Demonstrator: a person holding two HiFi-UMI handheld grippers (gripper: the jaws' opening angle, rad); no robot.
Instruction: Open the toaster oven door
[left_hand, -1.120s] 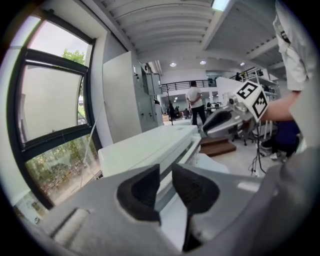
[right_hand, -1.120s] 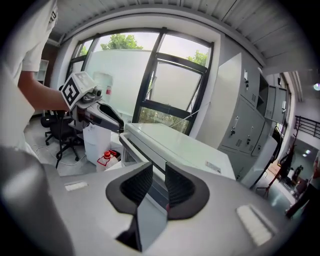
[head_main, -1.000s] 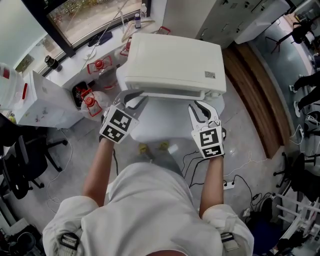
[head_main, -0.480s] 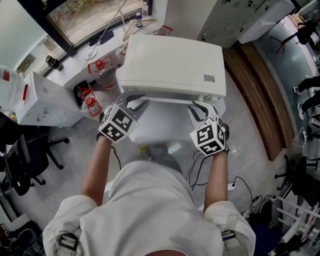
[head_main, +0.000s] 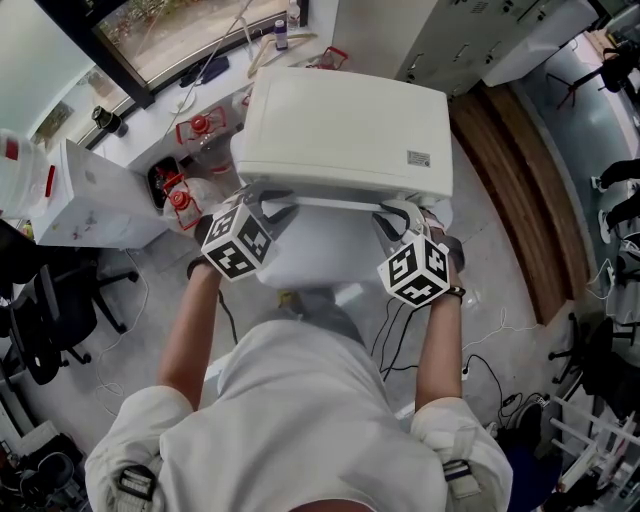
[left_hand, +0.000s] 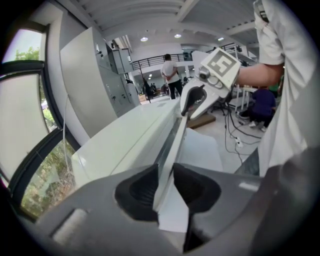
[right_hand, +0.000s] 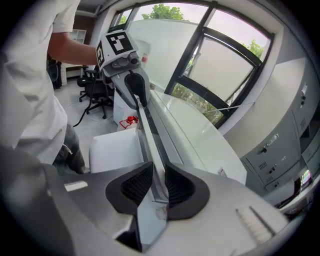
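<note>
My left hand-held gripper (left_hand: 167, 186) pinches the toaster oven door (left_hand: 172, 150) by its top edge, its jaws just eased wider, and my right hand-held gripper (right_hand: 156, 182) clamps the same edge further along. The door stands slightly off the oven body (head_main: 345, 125), with free space above the white desk (head_main: 320, 255) below it. Only the head view shows the cabled floor (head_main: 490, 330) beyond.

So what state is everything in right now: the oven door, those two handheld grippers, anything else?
Toaster oven door: seems just ajar, dark gap along its top.
Door handle: clamped near both ends.
Left gripper: closed on the handle, jaws just eased slightly wider.
Right gripper: closed on the handle.
Red-capped bottles: caps on.
</note>
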